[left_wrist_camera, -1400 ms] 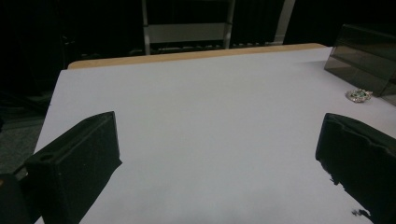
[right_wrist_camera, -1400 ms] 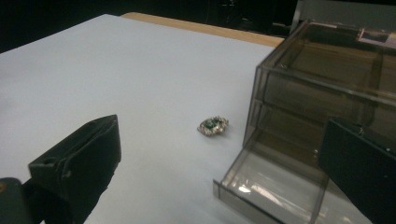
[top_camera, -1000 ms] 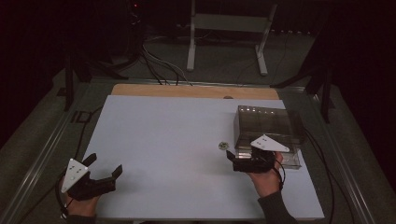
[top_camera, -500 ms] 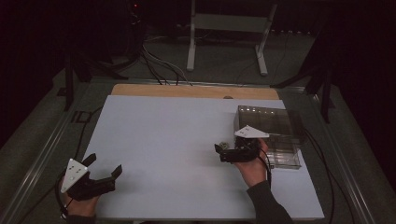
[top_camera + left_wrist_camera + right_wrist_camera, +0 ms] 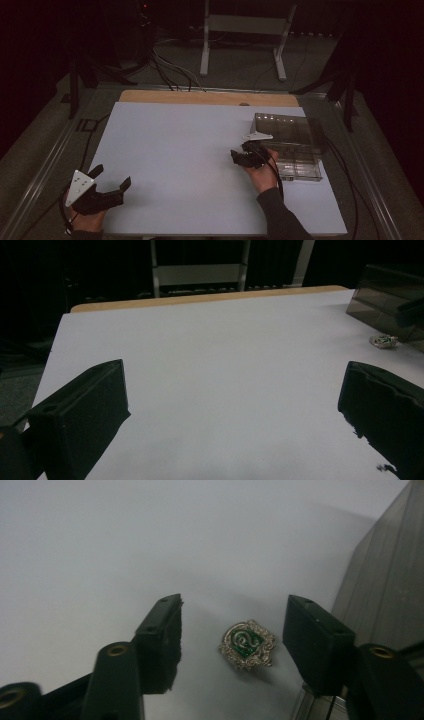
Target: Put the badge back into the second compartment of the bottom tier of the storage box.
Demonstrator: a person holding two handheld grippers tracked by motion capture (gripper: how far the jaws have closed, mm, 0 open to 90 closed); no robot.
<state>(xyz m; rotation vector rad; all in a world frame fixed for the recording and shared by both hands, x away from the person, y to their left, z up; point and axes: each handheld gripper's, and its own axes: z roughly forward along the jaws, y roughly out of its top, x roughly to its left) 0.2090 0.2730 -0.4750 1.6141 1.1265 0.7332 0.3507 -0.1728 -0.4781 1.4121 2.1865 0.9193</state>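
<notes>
Between our right claw's two jaws, untouched on the desk, lies a silver-green badge; its jaws have just been closing, unclenched. Its crest reads clearly from the right gripper view alone.

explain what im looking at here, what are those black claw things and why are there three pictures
A person sits at a white table holding a hand-held claw in each hand. The high view looks down from above: the left claw rests open near the table's front corner, and the right claw reaches beside a clear compartment box. The other two pictures come from small cameras riding on each claw, looking along its two black jaws. In the right gripper view, the right claw's jaws have just been closing around a small silver and green badge lying on the table; it sits between them, but they do not touch it yet. In the left gripper view, the left claw holds nothing.
</notes>
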